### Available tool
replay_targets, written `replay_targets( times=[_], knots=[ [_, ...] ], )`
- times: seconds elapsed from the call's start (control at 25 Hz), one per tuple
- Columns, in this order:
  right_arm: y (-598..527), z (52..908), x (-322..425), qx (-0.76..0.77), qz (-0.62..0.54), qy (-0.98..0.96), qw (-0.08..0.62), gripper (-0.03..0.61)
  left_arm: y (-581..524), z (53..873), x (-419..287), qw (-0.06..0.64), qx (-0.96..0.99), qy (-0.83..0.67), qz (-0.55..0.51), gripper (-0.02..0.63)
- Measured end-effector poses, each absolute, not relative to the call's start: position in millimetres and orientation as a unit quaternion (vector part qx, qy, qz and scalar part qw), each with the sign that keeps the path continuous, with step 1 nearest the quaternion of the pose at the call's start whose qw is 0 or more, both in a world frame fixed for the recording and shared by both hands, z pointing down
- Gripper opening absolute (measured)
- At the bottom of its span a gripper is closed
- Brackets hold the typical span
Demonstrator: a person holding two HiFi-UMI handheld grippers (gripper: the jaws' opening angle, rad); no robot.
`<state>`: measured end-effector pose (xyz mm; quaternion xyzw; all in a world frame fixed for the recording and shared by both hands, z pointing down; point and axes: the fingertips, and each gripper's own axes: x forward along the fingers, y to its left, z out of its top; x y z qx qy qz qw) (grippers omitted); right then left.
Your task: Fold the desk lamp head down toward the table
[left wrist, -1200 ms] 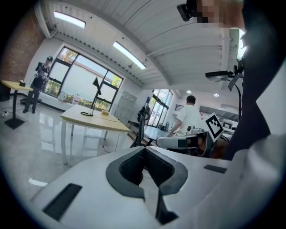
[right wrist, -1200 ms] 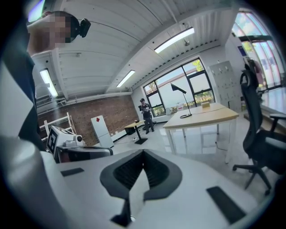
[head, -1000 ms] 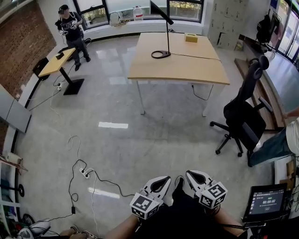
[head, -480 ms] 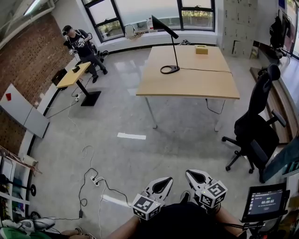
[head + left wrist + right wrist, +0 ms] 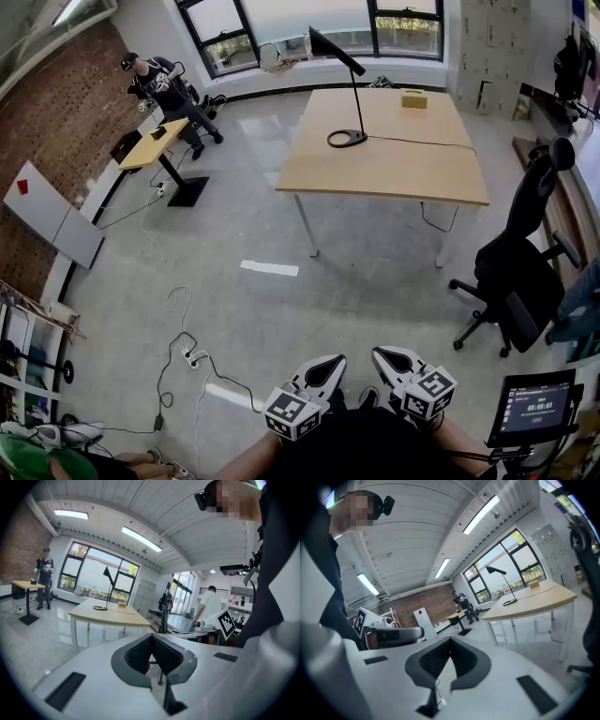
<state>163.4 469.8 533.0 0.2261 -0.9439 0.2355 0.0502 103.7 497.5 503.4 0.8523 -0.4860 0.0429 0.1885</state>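
While the left gripper [image 5: 322, 366] and the right gripper [image 5: 394, 358] hung low before the person, both with jaws pressed together on nothing, the black desk lamp [image 5: 359, 98] stood upright on the wooden table [image 5: 412, 173], well apart from them

Daylight floods through the windows [image 5: 281, 19] behind the table [image 5: 384, 159], leaving white glare on the floor [image 5: 270, 268] before it. Fisheye bending warps the edges; both gripper views darken at the corners.
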Motion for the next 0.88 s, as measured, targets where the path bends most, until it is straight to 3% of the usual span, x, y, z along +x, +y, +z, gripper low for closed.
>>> replay_targets(
  times=[0.36,0.88],
  knots=[
    [413,543,148,0.254,0.236,-0.935,0.075,0.005,440,515,83,0.205,0.860,-0.467,0.031,0.005],
    [315,541,70,0.316,0.249,-0.912,0.073,0.005,342,515,-10,0.203,0.879,-0.432,0.015,0.005]
  ],
)
